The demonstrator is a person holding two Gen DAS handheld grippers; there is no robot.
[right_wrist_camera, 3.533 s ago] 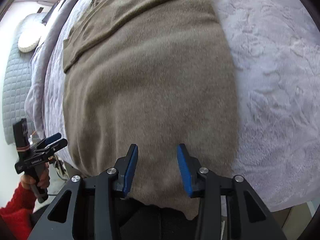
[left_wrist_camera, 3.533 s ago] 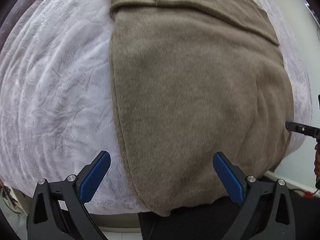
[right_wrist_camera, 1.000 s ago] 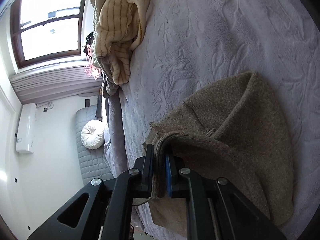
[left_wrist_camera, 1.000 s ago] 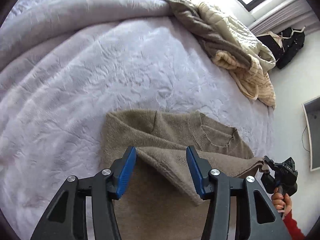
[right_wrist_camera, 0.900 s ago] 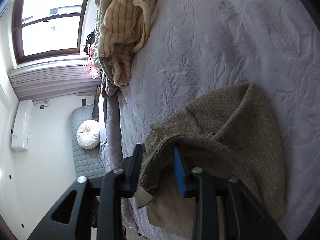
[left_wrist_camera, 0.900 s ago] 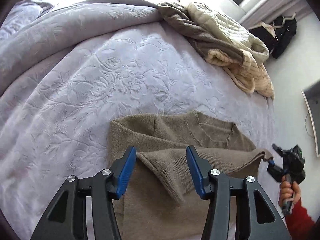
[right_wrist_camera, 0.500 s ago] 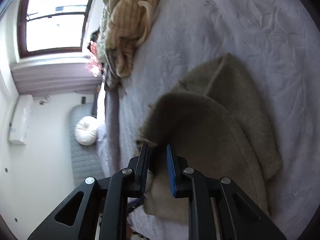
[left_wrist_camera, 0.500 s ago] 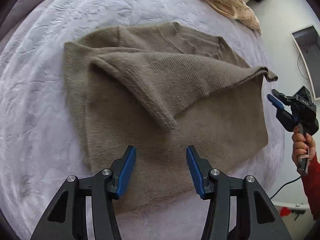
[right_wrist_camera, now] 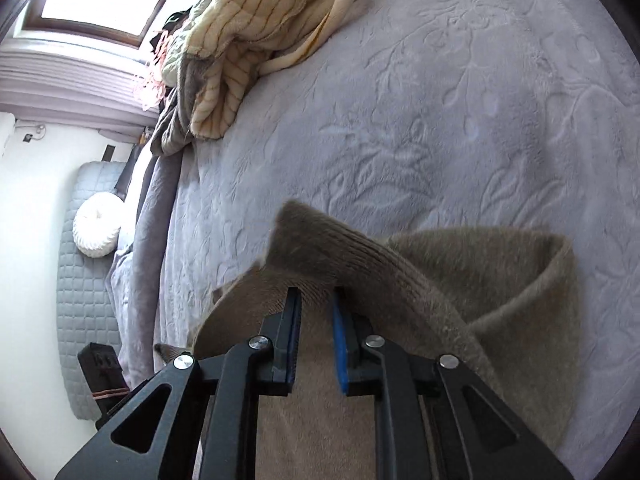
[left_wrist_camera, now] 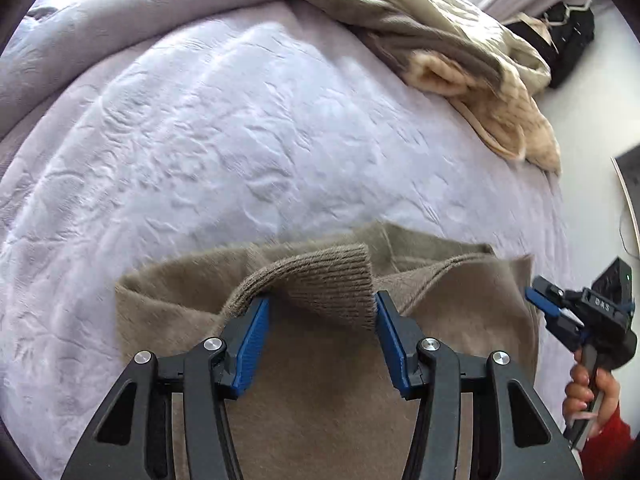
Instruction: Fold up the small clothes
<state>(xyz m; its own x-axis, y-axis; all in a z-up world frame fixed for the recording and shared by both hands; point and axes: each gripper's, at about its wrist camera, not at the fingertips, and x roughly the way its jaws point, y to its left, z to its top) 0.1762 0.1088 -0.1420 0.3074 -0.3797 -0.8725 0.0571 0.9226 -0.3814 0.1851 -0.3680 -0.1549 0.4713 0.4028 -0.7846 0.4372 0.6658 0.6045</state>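
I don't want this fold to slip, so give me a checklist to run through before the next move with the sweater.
1. Hem between the jaws of the left tool: ok, though they stand open, not clamped.
2. Hold of the right tool on the hem: not ok; its jaws have just been opening, and the hem sits loose between them.
3. Fold lying flat on the sweater: not ok; the hem stands bunched and raised.
4. Hem lined up with the sweater's far edge: cannot tell; blurred.
5. Bed beyond the sweater free of the pile: ok; the pile lies apart, at the far corner.
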